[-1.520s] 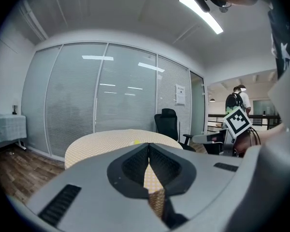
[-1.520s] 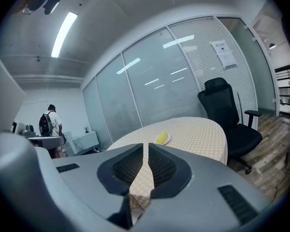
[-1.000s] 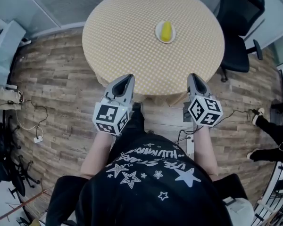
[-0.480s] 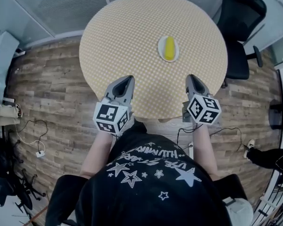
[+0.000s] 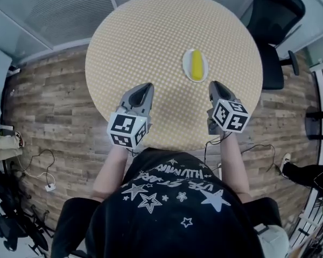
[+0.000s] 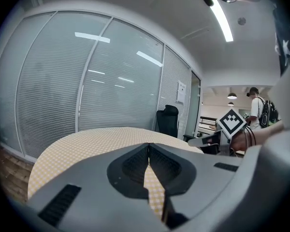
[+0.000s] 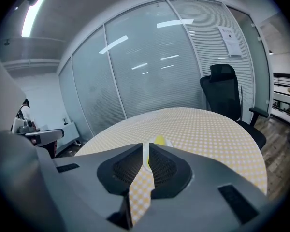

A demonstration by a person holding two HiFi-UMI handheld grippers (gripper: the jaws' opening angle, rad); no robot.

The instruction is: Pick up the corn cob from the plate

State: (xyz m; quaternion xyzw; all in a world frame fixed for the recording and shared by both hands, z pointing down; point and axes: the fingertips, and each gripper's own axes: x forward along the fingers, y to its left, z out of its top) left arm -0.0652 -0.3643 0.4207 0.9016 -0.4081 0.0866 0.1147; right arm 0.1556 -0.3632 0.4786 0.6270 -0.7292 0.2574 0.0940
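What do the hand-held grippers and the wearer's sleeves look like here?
The left hand-held gripper and right hand-held gripper are grey tapered shells with dark ribbed pads, each carrying a white cube with black square markers. The person wears a black T-shirt with white stars and lettering, short sleeves.

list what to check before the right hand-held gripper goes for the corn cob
1. Corn cob lying on the plate: ok.
2. Right hand-held gripper aimed at the cob: ok, the cob shows just past its jaw tips in the right gripper view.
3. Right jaws apart enough for the cob: not ok, they are together and empty.
4. Right hand-held gripper at the cob: not ok, it is short of the plate.
5. Left hand-held gripper away from the plate: ok, shut and empty.
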